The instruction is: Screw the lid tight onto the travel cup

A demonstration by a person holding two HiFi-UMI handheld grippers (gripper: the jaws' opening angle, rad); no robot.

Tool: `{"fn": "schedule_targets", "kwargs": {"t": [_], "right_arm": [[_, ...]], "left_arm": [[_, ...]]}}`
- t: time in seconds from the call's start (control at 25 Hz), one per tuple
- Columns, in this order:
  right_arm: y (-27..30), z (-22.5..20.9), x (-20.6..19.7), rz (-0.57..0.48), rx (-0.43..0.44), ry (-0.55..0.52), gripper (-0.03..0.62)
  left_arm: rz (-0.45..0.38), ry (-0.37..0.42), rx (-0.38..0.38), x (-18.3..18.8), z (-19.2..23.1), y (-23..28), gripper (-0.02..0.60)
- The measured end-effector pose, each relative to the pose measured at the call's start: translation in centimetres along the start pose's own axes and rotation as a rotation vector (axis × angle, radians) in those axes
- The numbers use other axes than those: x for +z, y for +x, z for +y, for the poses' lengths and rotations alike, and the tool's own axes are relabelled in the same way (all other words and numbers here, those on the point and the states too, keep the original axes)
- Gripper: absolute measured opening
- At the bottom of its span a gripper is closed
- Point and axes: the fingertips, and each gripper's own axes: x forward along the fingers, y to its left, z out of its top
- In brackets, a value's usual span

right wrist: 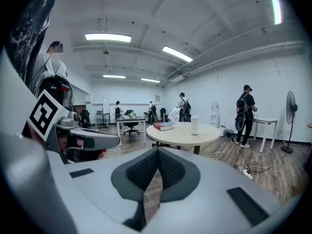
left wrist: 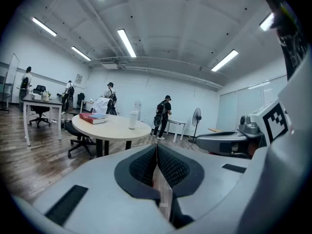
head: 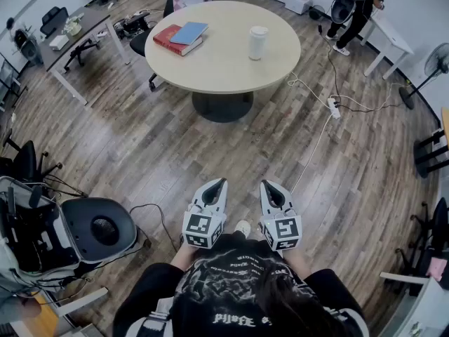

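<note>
The white travel cup (head: 258, 42) stands upright with its lid on, on the right part of a round beige table (head: 217, 79) far ahead of me. It also shows in the left gripper view (left wrist: 133, 119) and the right gripper view (right wrist: 195, 125). My left gripper (head: 218, 183) and right gripper (head: 269, 185) are held side by side close to my body, over the wooden floor and well short of the table. Both are shut with nothing between the pads (left wrist: 165, 165) (right wrist: 146, 169). Each points towards the table, slightly downward.
Red and blue books (head: 181, 36) lie stacked on the table's left part. A black office chair (head: 98, 230) stands at my left. A cable and power strip (head: 334, 107) lie on the floor right of the table. Desks, a fan (head: 436, 58) and people stand around the room's edges.
</note>
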Motion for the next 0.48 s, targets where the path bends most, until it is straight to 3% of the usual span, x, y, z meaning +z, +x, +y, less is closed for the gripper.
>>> {"fn": "schedule_targets", "kwargs": {"t": [0.48], "right_arm": [[0.07, 0.1, -0.79, 0.004, 0.029, 0.03, 0.006]], "left_arm": [[-0.006, -0.024, -0.016, -0.25, -0.38, -0.45, 0.025]]}}
